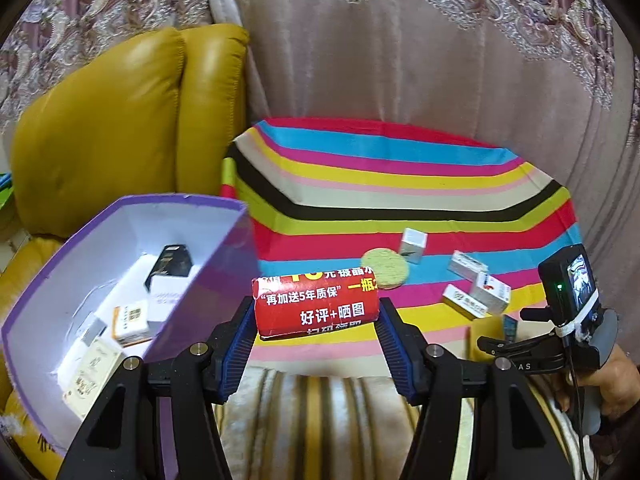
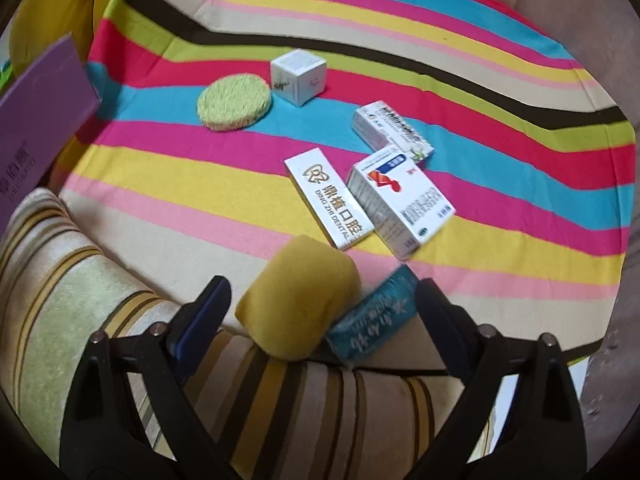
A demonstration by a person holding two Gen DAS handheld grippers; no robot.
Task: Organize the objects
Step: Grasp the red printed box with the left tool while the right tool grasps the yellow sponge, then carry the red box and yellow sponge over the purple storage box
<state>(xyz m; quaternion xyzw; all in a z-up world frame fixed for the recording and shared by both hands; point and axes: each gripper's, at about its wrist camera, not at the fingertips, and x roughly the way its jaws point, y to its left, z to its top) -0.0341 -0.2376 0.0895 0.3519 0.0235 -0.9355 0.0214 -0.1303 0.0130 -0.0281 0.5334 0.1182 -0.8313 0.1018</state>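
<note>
My left gripper [image 1: 318, 312] is shut on a red printed roll [image 1: 316, 300], held above the striped cloth beside an open purple box [image 1: 224, 204] with several small cartons inside. My right gripper [image 2: 322, 286] is open, its fingers wide on either side of a yellow sponge [image 2: 298, 296] and a teal packet [image 2: 372, 320] at the cloth's near edge. Further out on the cloth lie a white dental box [image 2: 330, 198], a red-and-blue medicine box [image 2: 400, 204], another white carton [image 2: 390, 128], a white cube box [image 2: 298, 76] and a round green pad [image 2: 234, 105].
The striped cloth [image 2: 200, 160] covers a round surface. A striped cushion [image 2: 60, 280] lies along its near edge. A yellow leather armchair [image 1: 120, 120] stands behind the purple box, and curtains [image 1: 400, 60] hang at the back. A hand [image 1: 616, 380] grips the right tool.
</note>
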